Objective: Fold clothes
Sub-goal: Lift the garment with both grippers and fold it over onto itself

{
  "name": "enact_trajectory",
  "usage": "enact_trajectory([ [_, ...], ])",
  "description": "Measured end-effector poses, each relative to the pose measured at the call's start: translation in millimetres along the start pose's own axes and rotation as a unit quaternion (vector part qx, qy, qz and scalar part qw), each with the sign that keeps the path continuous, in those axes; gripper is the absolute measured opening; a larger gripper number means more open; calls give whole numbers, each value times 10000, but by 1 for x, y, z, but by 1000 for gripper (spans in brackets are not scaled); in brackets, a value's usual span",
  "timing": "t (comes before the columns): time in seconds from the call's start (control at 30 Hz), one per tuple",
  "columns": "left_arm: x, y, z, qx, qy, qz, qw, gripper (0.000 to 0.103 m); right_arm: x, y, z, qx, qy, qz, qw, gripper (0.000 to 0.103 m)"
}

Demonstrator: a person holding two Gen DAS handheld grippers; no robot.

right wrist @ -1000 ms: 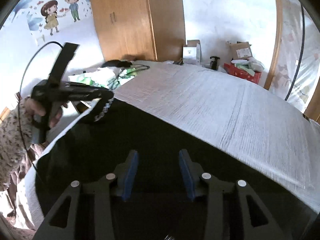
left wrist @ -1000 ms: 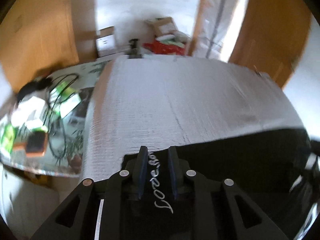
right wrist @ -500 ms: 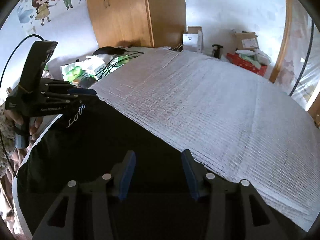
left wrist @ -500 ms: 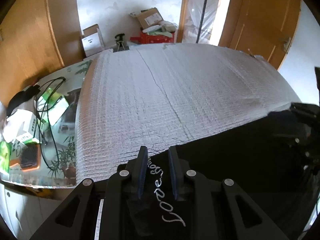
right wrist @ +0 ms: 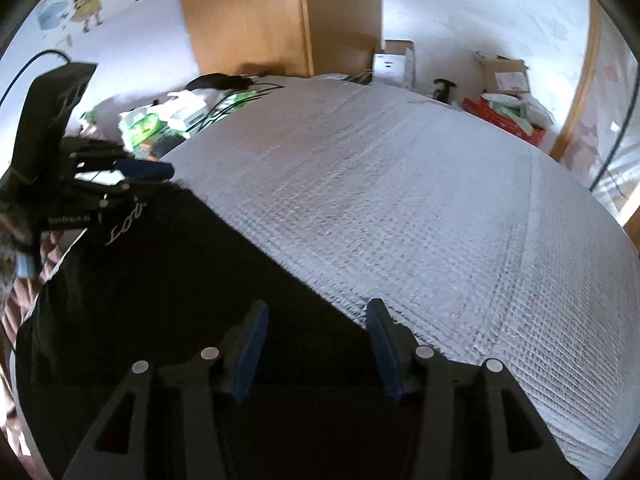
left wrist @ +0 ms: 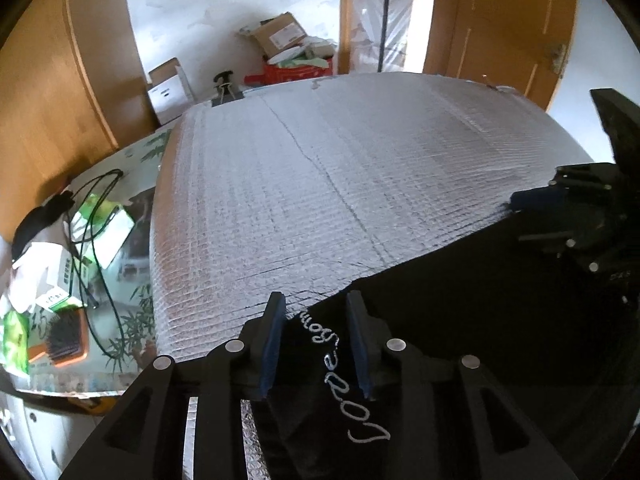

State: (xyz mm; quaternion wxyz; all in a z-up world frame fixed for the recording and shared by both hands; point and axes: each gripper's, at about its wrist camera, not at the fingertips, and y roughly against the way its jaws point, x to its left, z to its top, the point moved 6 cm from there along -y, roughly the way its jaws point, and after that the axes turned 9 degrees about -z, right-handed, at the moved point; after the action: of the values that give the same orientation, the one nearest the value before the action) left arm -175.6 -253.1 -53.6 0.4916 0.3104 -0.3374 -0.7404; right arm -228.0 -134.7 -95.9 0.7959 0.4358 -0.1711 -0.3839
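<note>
Silver quilted matting [left wrist: 360,168] covers the whole work surface, and a black garment [right wrist: 168,280] lies flat along its near edge, filling the 6 to 9 o'clock part of the right wrist view and the 3 to 6 o'clock part of the left wrist view. White stitched lettering [left wrist: 340,376] runs along the garment's corner. Both tools point steeply down at the cloth from above. The left gripper [left wrist: 316,344] has its blue pads [left wrist: 270,348] straddling that lettered corner; its jaws are opening, the cloth is still between them, and a gap shows on either side of the fabric. In the right wrist view it sits at 9 o'clock, gripped by a hand with a speckled sleeve [right wrist: 6,256]. The right gripper [right wrist: 316,354] hovers over the garment's far edge, where black meets silver; its jaws are opening and stand wide, with the cloth below them and nothing pinched. Beyond the mat at 10 o'clock in the left wrist view, a glass-topped table [left wrist: 132,320] carries boxes and a black cable [left wrist: 86,240]. Cardboard boxes [left wrist: 276,34] and wooden doors [left wrist: 500,28] stand at 12 o'clock.
</note>
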Motion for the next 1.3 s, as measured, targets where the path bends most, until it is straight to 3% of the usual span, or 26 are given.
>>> enact_trajectory([
  [0.33,-4,-1,-5,7,-65,103,9999,35,0,0,-1,16,-128,-30,9999,48],
  [0.43,-5,-1,-7,-3,-91,82,9999,32,1,1,-3,64,-83,-24,9999,36],
  [0.5,-9,0,-7,-9,-225,89,9997,17,2,2,-4,106,-86,35,9999,18],
  [0.6,-16,1,-8,-24,-430,207,9989,9,1,4,-5,110,-145,47,9998,9],
  [0.8,-19,17,-2,-266,-453,329,9981,7,5,19,-4,-111,-143,-110,9998,6],
  [1.3,-43,89,-4,-990,-508,590,9920,7,40,112,-6,-786,146,-148,9967,6],
])
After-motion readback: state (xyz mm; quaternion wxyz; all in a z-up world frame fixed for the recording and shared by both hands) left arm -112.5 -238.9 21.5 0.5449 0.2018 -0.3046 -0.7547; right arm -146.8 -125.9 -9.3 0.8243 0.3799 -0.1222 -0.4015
